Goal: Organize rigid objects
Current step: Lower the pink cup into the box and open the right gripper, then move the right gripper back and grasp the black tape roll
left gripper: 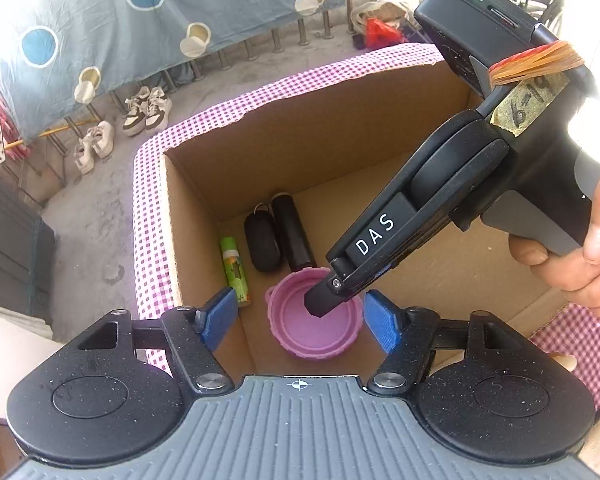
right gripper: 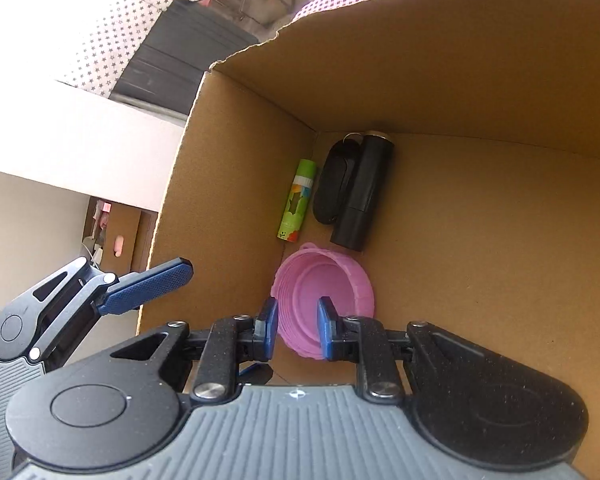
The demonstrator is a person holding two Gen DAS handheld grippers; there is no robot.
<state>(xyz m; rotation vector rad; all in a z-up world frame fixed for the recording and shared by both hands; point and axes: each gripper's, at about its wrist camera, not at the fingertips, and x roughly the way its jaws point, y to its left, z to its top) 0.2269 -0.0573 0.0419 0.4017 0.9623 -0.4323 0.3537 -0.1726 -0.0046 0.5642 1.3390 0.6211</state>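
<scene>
A pink ribbed bowl [left gripper: 316, 336] [right gripper: 332, 280] sits low in the near left corner of an open cardboard box [left gripper: 300, 140] [right gripper: 420, 80]. My right gripper [left gripper: 320, 304] [right gripper: 297, 326] is shut on the pink bowl's near wall, one finger inside and one outside. Further back on the box floor lie a green tube [left gripper: 235, 270] [right gripper: 296, 200], a black key fob [left gripper: 262, 244] [right gripper: 330, 184] and a black cylinder [left gripper: 294, 236] [right gripper: 364, 196], side by side. My left gripper [left gripper: 300, 320] hovers open over the bowl with nothing between its blue pads [right gripper: 148, 288].
The box stands on a pink checked cloth [left gripper: 148, 208]. A hand [left gripper: 580, 256] holds the right gripper's handle over the box's right side. Shoes [left gripper: 140, 112] lie on the floor beyond, under a blue spotted sheet [left gripper: 100, 20]. The right half of the box floor is bare cardboard.
</scene>
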